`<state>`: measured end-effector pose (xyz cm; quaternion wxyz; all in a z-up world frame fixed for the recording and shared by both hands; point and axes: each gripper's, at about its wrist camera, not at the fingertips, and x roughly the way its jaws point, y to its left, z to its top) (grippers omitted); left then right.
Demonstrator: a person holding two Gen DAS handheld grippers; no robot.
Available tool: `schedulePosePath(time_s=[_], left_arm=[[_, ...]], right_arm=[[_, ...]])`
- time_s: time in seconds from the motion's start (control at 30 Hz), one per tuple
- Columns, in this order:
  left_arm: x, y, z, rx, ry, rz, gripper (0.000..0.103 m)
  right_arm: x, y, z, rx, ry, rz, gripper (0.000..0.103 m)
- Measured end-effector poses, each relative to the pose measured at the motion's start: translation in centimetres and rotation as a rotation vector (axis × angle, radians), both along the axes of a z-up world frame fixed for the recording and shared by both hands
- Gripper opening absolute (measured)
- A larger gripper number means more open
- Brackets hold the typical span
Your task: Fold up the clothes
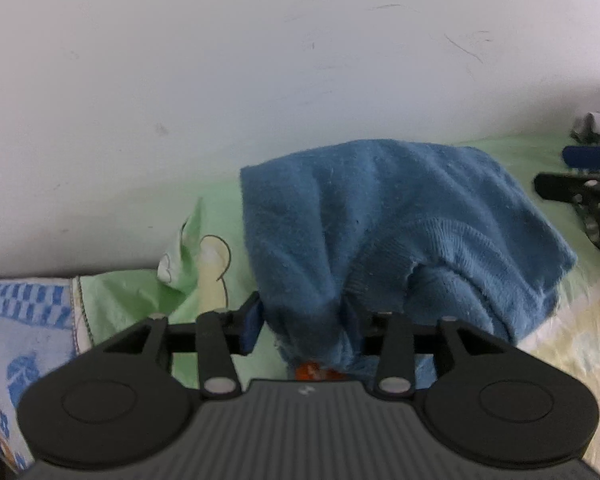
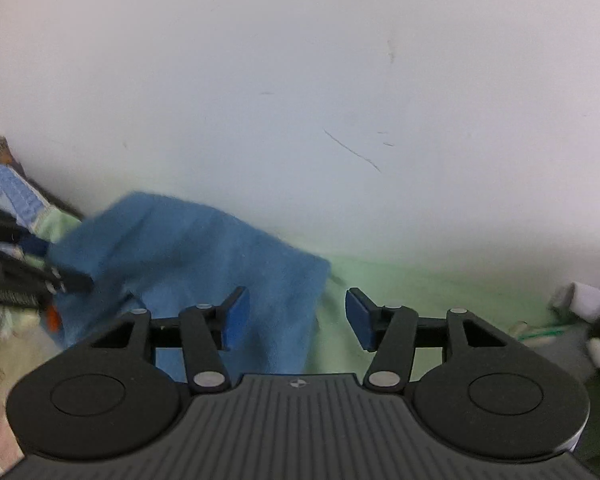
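A blue knitted garment (image 1: 380, 220) lies bunched on the green bedsheet (image 1: 132, 300) by the wall. My left gripper (image 1: 306, 314) is at its near edge. The cloth hangs between the jaws and covers the right finger. The left pad (image 1: 252, 328) stands just beside the cloth with a strip of sheet showing, so nothing is pinched. A small orange patch (image 1: 316, 372) shows under the cloth. My right gripper (image 2: 298, 316) is open and empty over the garment's (image 2: 204, 256) right edge. Each gripper appears in the other's view, the right gripper (image 1: 560, 170) far right and the left gripper (image 2: 72, 280) far left.
A white scuffed wall (image 1: 260, 60) rises right behind the bed. A blue-and-white checked cloth (image 1: 20, 340) lies at the left. Grey clothes (image 1: 596, 120) are piled at the far right, and blurred white items (image 2: 580, 296) sit at the right of the right wrist view.
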<state>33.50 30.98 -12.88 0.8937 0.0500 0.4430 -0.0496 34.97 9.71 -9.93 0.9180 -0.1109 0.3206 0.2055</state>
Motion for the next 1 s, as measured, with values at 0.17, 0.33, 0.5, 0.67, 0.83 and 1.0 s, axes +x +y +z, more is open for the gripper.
schedulePosePath(time_s=[0.17, 0.33, 0.5, 0.67, 0.83, 1.0], left_arm=[[0.4, -0.7, -0.2, 0.019, -0.004, 0.027, 0.047], [0.4, -0.7, -0.7, 0.024, -0.003, 0.039, 0.055], [0.5, -0.7, -1.0, 0.023, 0.003, 0.055, 0.060], [0.4, -0.7, -1.1, 0.022, -0.001, 0.079, 0.068], [0.3, -0.1, -1.0, 0.004, -0.004, 0.123, 0.076], [-1.3, 0.5, -0.9, 0.002, -0.010, 0.153, 0.088]], right_arm=[[0.7, 2.1, -3.2, -0.012, 0.023, 0.033, 0.049], [1.2, 0.8, -4.4, 0.063, 0.076, -0.060, 0.062], [2.4, -1.4, -5.1, 0.171, 0.141, -0.102, 0.070], [0.4, -1.3, -3.9, 0.124, 0.072, -0.094, 0.062], [-2.0, -1.3, -2.7, 0.135, 0.014, -0.084, 0.060], [-1.4, -1.0, -4.1, 0.068, 0.097, -0.093, 0.060]])
